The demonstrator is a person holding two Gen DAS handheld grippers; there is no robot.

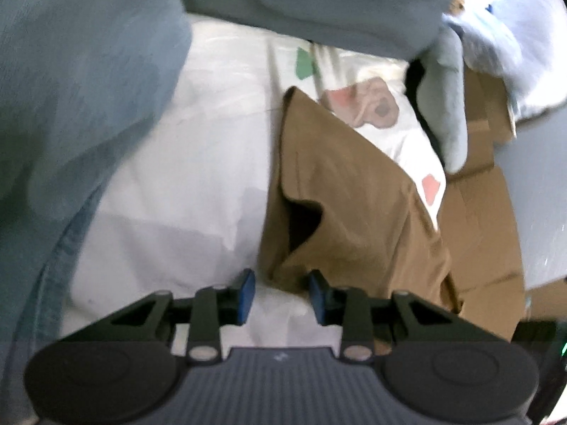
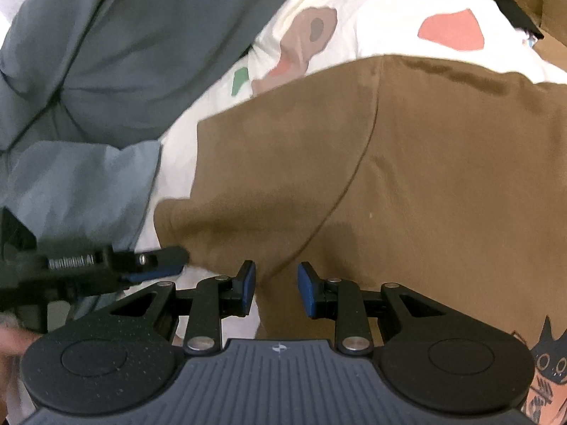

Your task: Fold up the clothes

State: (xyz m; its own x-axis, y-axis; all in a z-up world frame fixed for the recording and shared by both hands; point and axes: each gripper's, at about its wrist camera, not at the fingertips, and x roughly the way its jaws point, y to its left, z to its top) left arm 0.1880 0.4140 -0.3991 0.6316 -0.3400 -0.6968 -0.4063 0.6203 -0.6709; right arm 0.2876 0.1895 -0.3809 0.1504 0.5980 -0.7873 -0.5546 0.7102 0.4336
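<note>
Your brown garment (image 2: 407, 184) fills the centre and right of the right wrist view, lying flat on the white printed sheet (image 2: 372, 21). In the left wrist view it runs from centre to lower right, with one fold gaping dark at mid-frame. A cartoon print (image 2: 547, 372) shows at its lower right corner.

Your right gripper (image 2: 276, 288) sits low over the brown cloth, jaws spread, nothing pinched; the cloth lies under the gap. Your left gripper (image 1: 281, 292) is also spread, with the garment's lower edge right at the gap, pads not pressing it. In the right wrist view the left gripper reaches in from the lower left edge, tips at the brown hem.

Grey-blue bedding (image 2: 117, 46) is heaped upper left, and a blurred blue sleeve (image 1: 78, 99) covers the left of the left wrist view. A cardboard box (image 1: 478, 219) stands on the right past the sheet's edge; contents not visible. Pale fabric (image 1: 514, 42) is bunched upper right.
</note>
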